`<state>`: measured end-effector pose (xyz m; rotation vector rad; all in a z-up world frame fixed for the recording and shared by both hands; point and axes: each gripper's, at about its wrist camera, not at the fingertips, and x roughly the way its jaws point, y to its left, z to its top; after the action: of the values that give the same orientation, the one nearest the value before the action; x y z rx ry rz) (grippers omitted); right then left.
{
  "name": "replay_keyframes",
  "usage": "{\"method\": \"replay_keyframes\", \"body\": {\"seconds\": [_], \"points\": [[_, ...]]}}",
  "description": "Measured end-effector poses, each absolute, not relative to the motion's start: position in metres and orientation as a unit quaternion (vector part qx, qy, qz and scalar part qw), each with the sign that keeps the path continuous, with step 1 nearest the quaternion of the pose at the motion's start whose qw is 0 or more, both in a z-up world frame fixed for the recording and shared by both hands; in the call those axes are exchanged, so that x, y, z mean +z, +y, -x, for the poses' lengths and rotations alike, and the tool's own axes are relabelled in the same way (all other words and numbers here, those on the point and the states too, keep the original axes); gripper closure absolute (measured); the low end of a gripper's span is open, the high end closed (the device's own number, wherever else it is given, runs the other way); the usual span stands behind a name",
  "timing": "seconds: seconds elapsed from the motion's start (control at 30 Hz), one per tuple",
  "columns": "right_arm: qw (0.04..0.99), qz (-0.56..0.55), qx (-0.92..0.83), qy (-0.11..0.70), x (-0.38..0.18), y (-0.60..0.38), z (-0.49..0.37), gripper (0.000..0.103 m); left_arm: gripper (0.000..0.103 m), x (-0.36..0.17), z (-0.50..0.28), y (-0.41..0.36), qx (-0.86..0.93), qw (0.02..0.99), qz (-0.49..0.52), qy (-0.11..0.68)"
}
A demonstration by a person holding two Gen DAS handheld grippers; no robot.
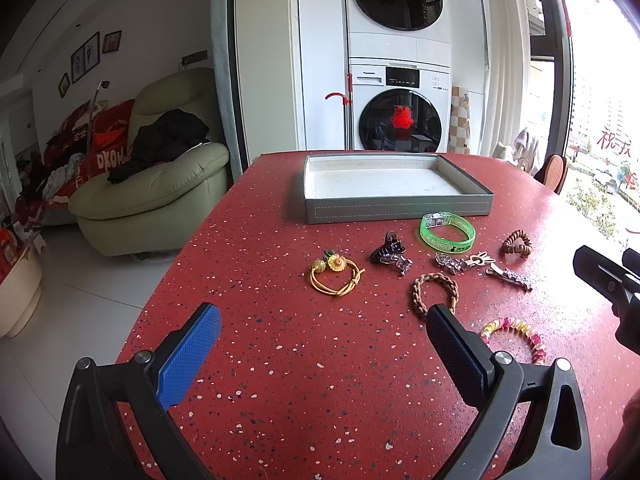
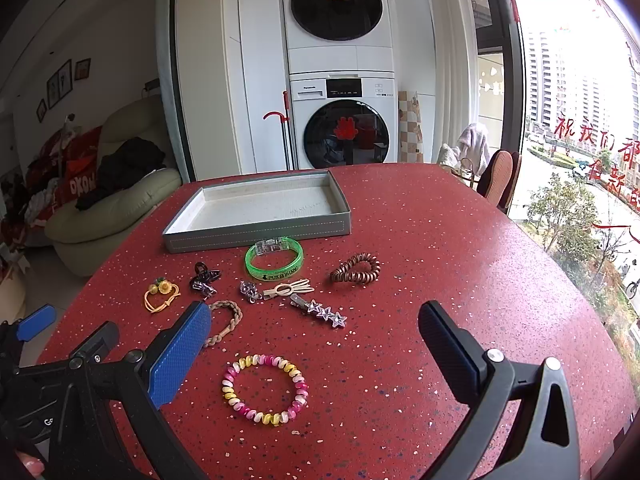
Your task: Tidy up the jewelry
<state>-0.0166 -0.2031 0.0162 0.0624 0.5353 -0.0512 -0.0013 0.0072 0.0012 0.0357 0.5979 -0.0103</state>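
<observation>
The shallow grey rectangular tray with a white speckled lining (image 1: pixel 398 204) (image 2: pixel 256 230) sits on the red speckled table (image 1: pixel 280 360) (image 2: pixel 440 240), towards its far edge. Nothing is visible inside the tray.

All jewelry lies loose on the table in front of the tray:
- Translucent green plastic bangle (image 1: pixel 447 234) (image 2: pixel 273 259), just beside the tray's near wall.
- Brown spiral coil hair tie (image 1: pixel 516 243) (image 2: pixel 356 269), to the right of the bangle.
- Dark claw hair clip (image 1: pixel 390 254) (image 2: pixel 205 276).
- Yellow cord hair tie with a sunflower charm (image 1: pixel 335 274) (image 2: pixel 161 295), leftmost.
- Small silver sparkly clip (image 1: pixel 447 262) (image 2: pixel 250 291), touching a cream bow-shaped hair clip (image 1: pixel 478 261) (image 2: pixel 289 289).
- Silver clip with three stars (image 1: pixel 510 276) (image 2: pixel 320 312).
- Beige braided bracelet (image 1: pixel 434 294) (image 2: pixel 226 320).
- Pink, yellow and white spiral coil bracelet (image 1: pixel 516 336) (image 2: pixel 264 388), nearest the cameras.

The left gripper (image 1: pixel 324 356) (image 2: pixel 36 326) hangs over the near left part of the table, jaws spread wide, holding nothing. The right gripper (image 2: pixel 316 354) (image 1: pixel 608 276) hangs over the near right part, jaws likewise wide apart and empty; the pink, yellow and white bracelet lies on the table below the gap between them.
</observation>
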Motion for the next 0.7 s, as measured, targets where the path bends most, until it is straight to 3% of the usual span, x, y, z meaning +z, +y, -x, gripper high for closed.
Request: {"method": "replay_keyframes", "body": {"seconds": [0.7], "points": [[0.962, -0.032, -0.026, 0.269, 0.0145, -0.2021, 0.0150, 0.000, 0.000, -0.0004, 0.0026, 0.0070, -0.006, 0.955, -0.018, 0.296]]}}
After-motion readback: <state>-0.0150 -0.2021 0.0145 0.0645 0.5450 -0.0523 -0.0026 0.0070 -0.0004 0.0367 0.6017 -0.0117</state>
